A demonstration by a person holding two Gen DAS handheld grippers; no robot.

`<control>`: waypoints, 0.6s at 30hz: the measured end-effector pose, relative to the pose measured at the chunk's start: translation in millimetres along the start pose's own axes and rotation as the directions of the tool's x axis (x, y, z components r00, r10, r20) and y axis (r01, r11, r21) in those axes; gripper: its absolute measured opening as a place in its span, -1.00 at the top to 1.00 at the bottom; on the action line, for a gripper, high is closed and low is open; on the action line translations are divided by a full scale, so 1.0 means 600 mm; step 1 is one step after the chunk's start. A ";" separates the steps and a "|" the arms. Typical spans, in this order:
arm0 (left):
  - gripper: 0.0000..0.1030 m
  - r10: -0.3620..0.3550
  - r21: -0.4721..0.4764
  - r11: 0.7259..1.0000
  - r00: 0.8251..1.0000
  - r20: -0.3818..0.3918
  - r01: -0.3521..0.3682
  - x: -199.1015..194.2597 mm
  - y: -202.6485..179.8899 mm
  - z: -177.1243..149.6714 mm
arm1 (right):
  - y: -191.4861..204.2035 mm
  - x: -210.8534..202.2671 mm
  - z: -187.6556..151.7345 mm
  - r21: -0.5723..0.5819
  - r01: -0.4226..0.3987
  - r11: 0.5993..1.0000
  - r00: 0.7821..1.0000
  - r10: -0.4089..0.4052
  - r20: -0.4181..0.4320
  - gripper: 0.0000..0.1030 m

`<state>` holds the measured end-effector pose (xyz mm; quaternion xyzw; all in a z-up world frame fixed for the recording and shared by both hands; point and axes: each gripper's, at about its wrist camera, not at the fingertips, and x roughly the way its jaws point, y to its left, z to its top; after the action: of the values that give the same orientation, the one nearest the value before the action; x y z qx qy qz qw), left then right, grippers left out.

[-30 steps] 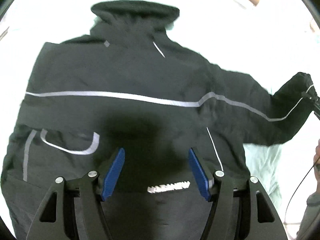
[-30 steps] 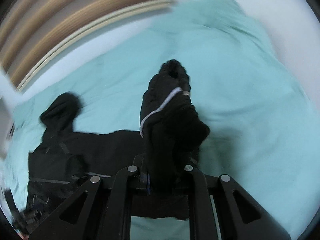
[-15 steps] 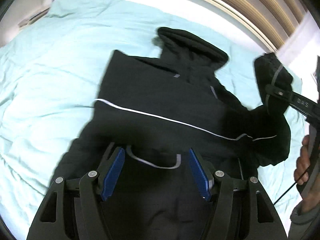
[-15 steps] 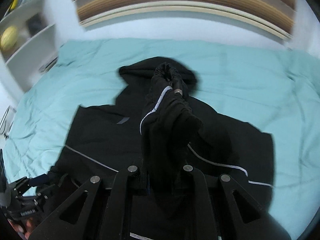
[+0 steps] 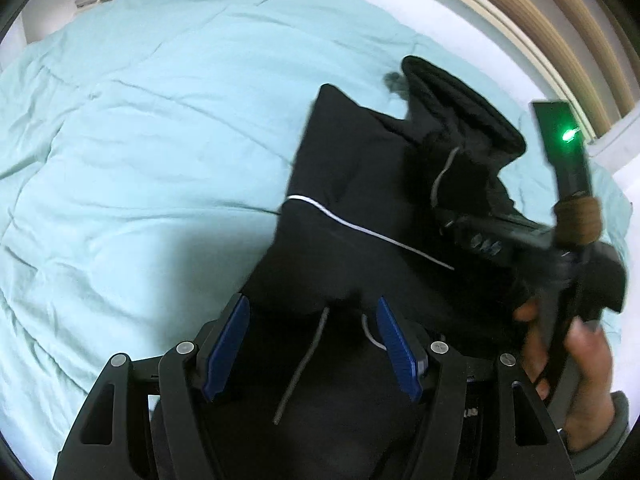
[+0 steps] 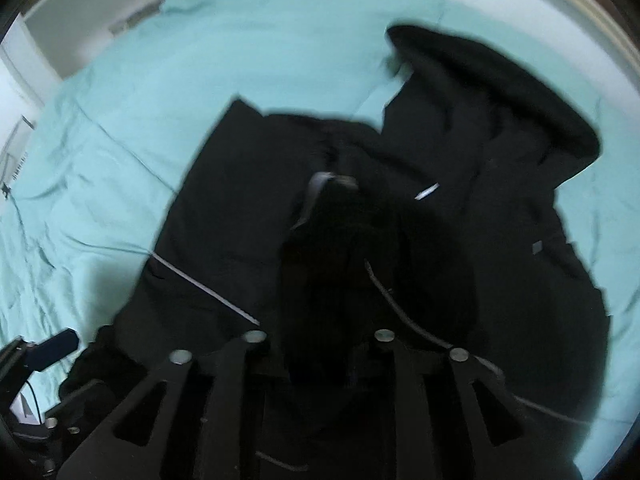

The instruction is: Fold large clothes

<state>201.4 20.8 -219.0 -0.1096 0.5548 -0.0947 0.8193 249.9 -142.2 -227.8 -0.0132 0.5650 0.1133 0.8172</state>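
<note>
A black hooded jacket (image 5: 360, 200) with thin silver stripes lies on a light teal bed cover (image 5: 140, 140). My left gripper (image 5: 314, 346) is open, its blue pads either side of the jacket's lower part. My right gripper (image 6: 316, 312) is shut on the jacket's sleeve (image 6: 328, 240) and holds the bunched sleeve over the jacket's body (image 6: 224, 216). In the left wrist view the right gripper (image 5: 472, 236) shows at the right, with the sleeve in it, in the person's hand (image 5: 576, 364). The hood (image 6: 500, 80) lies at the far end.
The teal bed cover (image 6: 140, 100) stretches to the left of the jacket. A striped wooden headboard (image 5: 560, 20) runs beyond the bed's far right edge. White furniture (image 6: 80, 20) stands at the far left.
My right gripper has carried the sleeve from out at the side inwards over the jacket's body. My left gripper has swung so that more of the bed shows on the left.
</note>
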 end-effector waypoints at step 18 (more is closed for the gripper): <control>-0.31 -0.247 0.074 0.965 0.968 -0.052 0.251 0.065 -0.061 0.095 | -0.265 -0.148 -0.152 0.235 -0.055 0.970 0.990 0.021 0.142 -0.42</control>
<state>267.4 -20.5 -222.7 -0.1433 0.5498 -0.2214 0.7926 167.9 -325.6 -195.4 0.1038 0.5165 0.0609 0.8478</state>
